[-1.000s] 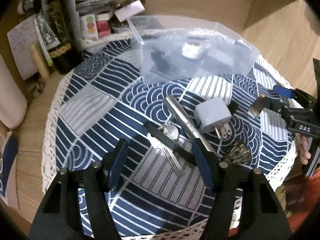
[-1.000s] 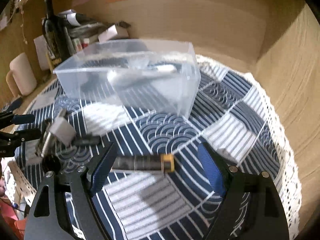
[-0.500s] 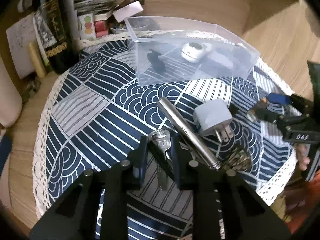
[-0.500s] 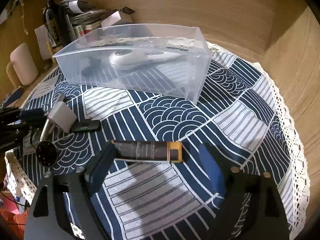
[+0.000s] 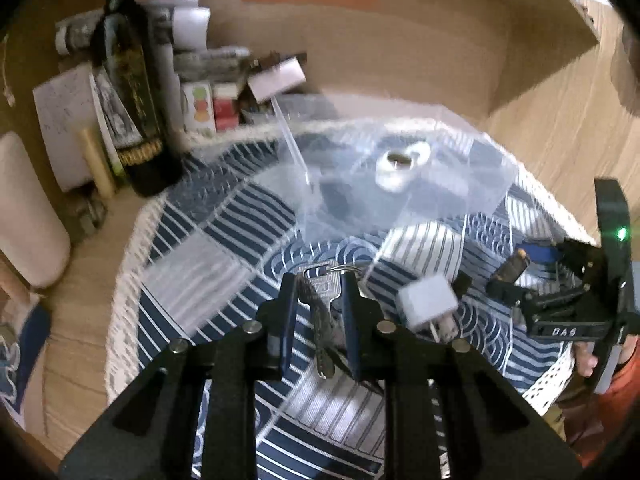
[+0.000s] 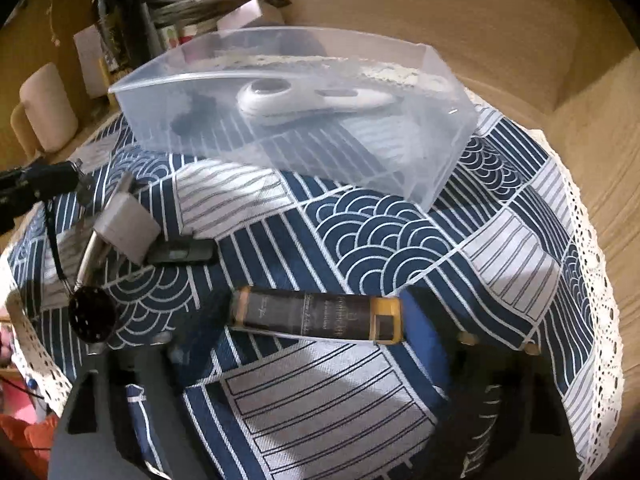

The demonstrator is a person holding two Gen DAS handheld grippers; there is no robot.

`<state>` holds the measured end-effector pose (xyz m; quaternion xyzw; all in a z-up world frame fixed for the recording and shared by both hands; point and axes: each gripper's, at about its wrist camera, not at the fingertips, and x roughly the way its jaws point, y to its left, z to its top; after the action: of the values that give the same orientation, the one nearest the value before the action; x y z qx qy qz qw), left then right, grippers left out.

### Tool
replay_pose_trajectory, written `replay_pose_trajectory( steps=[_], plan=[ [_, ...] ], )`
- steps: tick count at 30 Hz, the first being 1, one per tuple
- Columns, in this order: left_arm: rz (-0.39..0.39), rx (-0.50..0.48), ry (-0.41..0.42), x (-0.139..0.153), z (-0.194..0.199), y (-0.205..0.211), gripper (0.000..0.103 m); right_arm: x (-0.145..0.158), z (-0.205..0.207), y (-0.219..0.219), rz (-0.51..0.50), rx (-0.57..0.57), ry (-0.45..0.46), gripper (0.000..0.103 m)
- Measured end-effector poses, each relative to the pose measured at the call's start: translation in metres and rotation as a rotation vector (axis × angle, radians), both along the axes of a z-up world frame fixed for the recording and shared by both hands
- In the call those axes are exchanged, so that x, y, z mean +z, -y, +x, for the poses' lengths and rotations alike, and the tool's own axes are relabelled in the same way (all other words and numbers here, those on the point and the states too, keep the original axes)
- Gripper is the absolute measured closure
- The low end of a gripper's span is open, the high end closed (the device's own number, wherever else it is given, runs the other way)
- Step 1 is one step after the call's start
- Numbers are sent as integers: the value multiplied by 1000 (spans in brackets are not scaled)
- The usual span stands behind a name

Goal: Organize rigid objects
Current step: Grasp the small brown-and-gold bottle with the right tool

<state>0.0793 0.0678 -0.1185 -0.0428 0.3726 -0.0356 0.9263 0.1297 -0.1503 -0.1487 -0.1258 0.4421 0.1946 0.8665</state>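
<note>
My left gripper [image 5: 319, 280] is shut on a bunch of silver keys [image 5: 322, 300] and holds them above the blue patterned cloth. The clear plastic bin [image 5: 400, 184] lies ahead of it, with a white gadget [image 5: 400, 164] inside; the bin also shows in the right wrist view [image 6: 304, 120]. My right gripper [image 6: 316, 320] is shut on a dark brown and yellow stick-shaped box [image 6: 320, 316]. It also shows at the right of the left wrist view [image 5: 516, 272]. A white plug adapter [image 5: 426, 304] lies between the two grippers.
A metal torch [image 6: 90, 256], a black flat device [image 6: 182, 254] and a round black perforated piece [image 6: 90, 316] lie by the adapter [image 6: 126, 228]. A dark bottle [image 5: 132, 92], papers and small boxes crowd the back left corner. A wooden wall stands behind the table.
My left gripper has closed on the keys and lifted them off the cloth. My right gripper has closed its fingers onto the brown box.
</note>
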Motion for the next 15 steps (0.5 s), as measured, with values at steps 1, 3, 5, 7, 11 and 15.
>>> replay_pose_trajectory(
  steps=[1,3,5,7,11,15],
  plan=[
    [-1,3,17,6,0,-2,82,2,0,1,3,-2,10,22],
    [4,8,54,18,0,-4,102,9,-2,4,23,-9,38,22],
    [5,18,70,28,3,-6,102,19,-3,5,38,-14,70,22],
    [-12,15,94,40,5,-8,102,31,-3,7,58,-23,108,22],
    [3,32,145,55,8,-9,103,55,2,7,108,-39,170,22],
    [5,36,164,64,12,-11,102,73,10,9,132,-44,226,22]
  ],
)
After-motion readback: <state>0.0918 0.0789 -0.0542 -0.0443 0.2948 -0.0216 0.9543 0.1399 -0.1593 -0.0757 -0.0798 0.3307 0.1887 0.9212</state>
